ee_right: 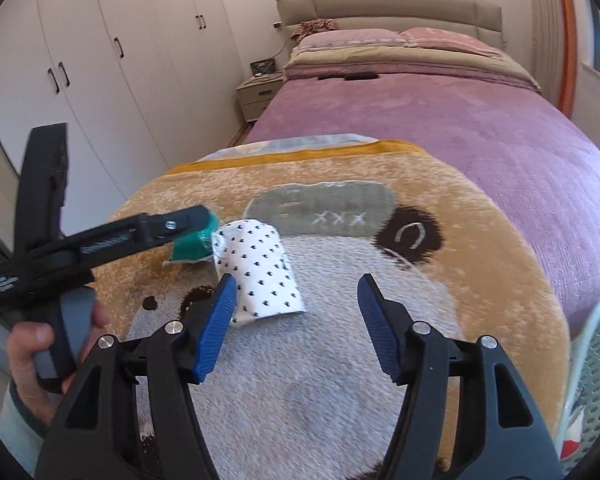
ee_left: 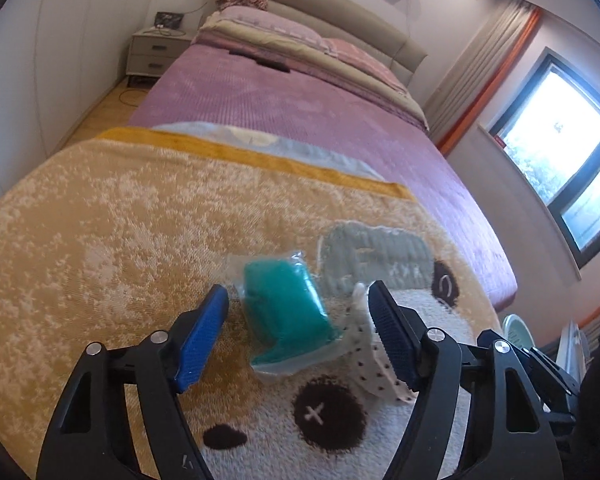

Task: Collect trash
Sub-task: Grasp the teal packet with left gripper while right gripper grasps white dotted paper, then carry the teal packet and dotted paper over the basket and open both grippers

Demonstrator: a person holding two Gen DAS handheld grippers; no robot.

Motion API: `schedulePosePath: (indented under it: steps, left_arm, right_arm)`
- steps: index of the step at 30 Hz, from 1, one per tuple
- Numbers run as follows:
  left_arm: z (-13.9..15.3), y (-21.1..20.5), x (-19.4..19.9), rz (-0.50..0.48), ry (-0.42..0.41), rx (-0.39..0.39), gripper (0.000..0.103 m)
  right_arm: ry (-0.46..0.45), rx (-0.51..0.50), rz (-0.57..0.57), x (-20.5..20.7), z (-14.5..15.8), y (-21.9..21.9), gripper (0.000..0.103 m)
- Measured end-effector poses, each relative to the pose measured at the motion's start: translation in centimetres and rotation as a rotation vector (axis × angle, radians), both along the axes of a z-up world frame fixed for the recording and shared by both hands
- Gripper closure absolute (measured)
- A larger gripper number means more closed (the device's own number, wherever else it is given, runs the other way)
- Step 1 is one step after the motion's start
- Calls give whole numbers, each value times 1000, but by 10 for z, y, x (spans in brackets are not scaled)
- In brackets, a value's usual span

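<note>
A teal packet in clear wrap [ee_left: 288, 312] lies on the bear-pattern blanket [ee_left: 100, 240]. A white packet with black dots [ee_left: 370, 356] lies touching it on the right. My left gripper [ee_left: 298, 300] is open, its blue fingers on either side of the teal packet. In the right wrist view the left gripper [ee_right: 192, 220] reaches in from the left over the teal packet [ee_right: 192, 246], beside the dotted packet [ee_right: 260, 272]. My right gripper [ee_right: 296, 292] is open and empty, just in front of the dotted packet, its left finger [ee_right: 216, 320] by the packet's near corner.
The blanket [ee_right: 480, 280] covers the foot of a purple bed [ee_right: 460, 128]. A pale perforated basket [ee_right: 592, 380] stands at the right edge; it also shows in the left wrist view [ee_left: 518, 328]. White wardrobes [ee_right: 100, 60] line the left wall. A nightstand [ee_right: 258, 96] is by the headboard.
</note>
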State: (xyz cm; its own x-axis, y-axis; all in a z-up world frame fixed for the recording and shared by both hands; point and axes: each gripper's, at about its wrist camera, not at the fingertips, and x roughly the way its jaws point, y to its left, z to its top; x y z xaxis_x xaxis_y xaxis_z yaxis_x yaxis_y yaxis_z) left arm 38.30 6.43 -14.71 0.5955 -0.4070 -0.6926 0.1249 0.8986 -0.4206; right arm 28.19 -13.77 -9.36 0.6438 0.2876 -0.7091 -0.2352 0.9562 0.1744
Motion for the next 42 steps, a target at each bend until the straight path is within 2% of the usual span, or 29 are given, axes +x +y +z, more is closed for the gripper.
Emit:
schedulePosePath:
  steps: [6, 13, 17, 19, 27, 34, 42]
  left_arm:
    - [-7, -1, 0, 10, -9, 38, 47]
    - [-10, 12, -1, 35, -14, -11, 58]
    - [-10, 12, -1, 45, -14, -12, 62]
    - [-9, 11, -2, 43, -16, -7, 63]
    - [-2, 0, -12, 27, -46, 45, 65]
    - [6, -9, -24, 10, -64, 51, 65]
    - [21, -38, -41, -50, -96, 54, 65]
  right_arm:
    - [15, -15, 31, 8, -12, 15, 44]
    - [36, -50, 46, 15, -25, 29, 44]
    - [53, -76, 47, 20, -29, 34, 44]
    - [65, -84, 51, 23, -31, 36, 61]
    - [73, -67, 57, 21, -33, 30, 83]
    - [65, -51, 33, 11, -30, 20, 89]
    - [52, -18, -23, -10, -16, -11, 90]
